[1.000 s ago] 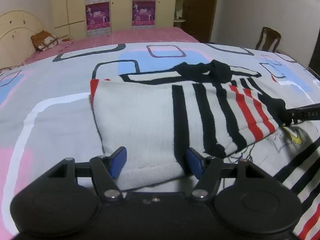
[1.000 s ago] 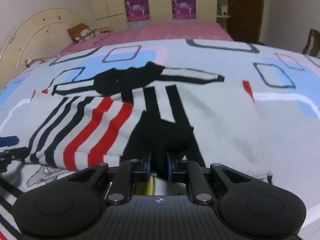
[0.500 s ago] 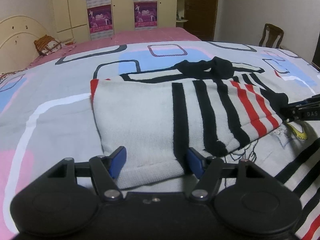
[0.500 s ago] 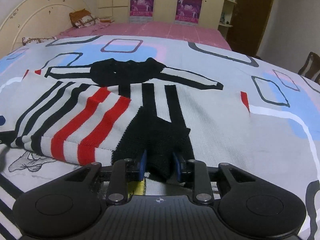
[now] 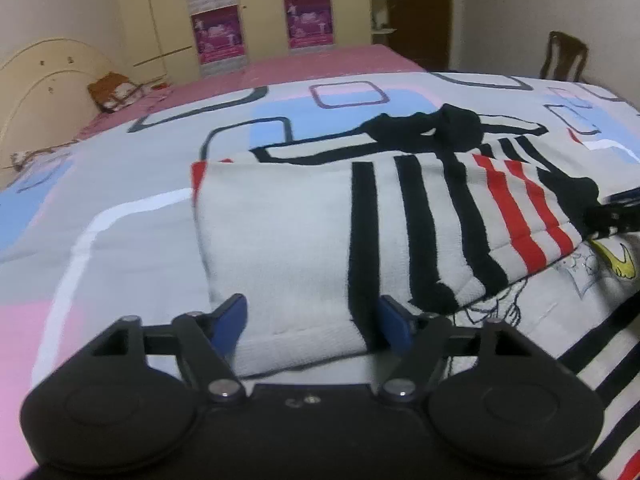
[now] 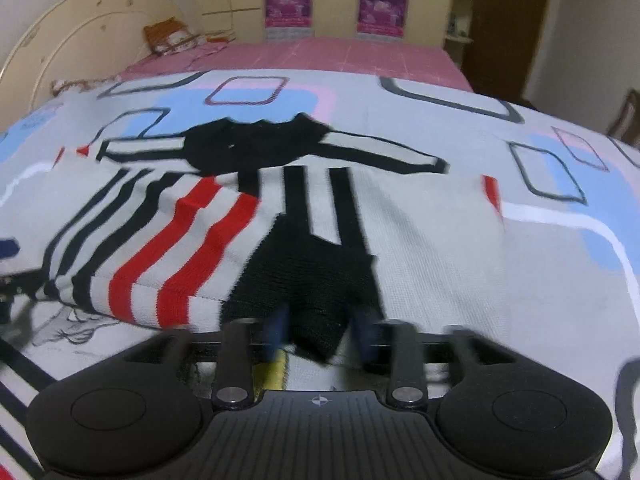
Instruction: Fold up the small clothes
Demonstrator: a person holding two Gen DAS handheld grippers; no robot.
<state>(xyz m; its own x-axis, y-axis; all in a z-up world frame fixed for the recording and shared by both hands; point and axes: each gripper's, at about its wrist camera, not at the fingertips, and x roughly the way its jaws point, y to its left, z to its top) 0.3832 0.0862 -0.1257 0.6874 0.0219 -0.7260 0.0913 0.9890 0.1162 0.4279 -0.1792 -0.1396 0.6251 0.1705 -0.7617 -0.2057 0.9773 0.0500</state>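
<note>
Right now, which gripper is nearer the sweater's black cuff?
Right. The right gripper straddles the black cuff, jaws just opened; the left gripper sits at the sweater's grey folded edge.

We see a cream wardrobe (image 5: 172, 20) with pink posters (image 5: 308, 20), a dark door (image 6: 508, 20), a wooden chair (image 5: 564, 56)

The left gripper (image 5: 314, 318) is matte black plastic: two round housings, angled linkage arms with silver screw heads, and blue finger pads (image 5: 230, 316). The right gripper (image 6: 320, 334) has the same build, with a ribbed black top plate bearing a small white crosshair mark and blurred blue pads (image 6: 276, 330).
</note>
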